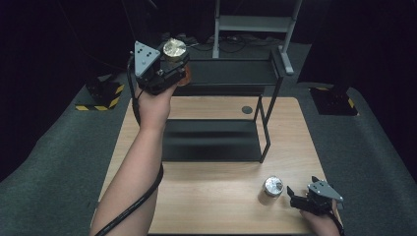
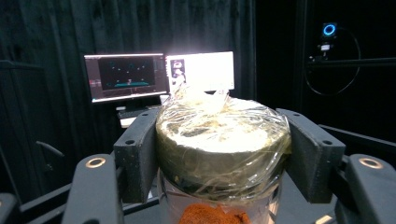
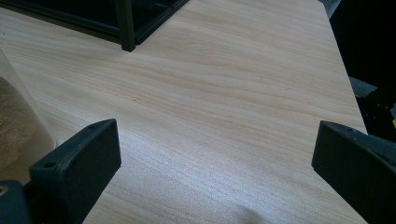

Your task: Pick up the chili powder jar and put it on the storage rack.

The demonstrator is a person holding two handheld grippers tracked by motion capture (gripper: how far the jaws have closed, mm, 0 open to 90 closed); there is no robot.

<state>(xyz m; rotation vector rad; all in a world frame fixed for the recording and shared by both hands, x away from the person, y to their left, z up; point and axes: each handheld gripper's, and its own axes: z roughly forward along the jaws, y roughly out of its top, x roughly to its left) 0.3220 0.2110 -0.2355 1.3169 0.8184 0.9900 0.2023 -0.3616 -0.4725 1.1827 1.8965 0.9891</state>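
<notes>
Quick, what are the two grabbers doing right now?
Left gripper: shut on the jar, held up in the air.
Right gripper: open, holding nothing.

Clear jar [image 1: 176,58] with gold lid under crinkled plastic wrap [image 2: 223,140] and orange-brown powder inside, sitting upright, being held aloft above shelf's top left corner, clamped at lid between left gripper [image 1: 169,66] jaws. Second clear jar [image 1: 272,189], silvery wrapped lid, pale powder, standing upright on wooden table, near front right, just beside right gripper [image 1: 295,195].
</notes>
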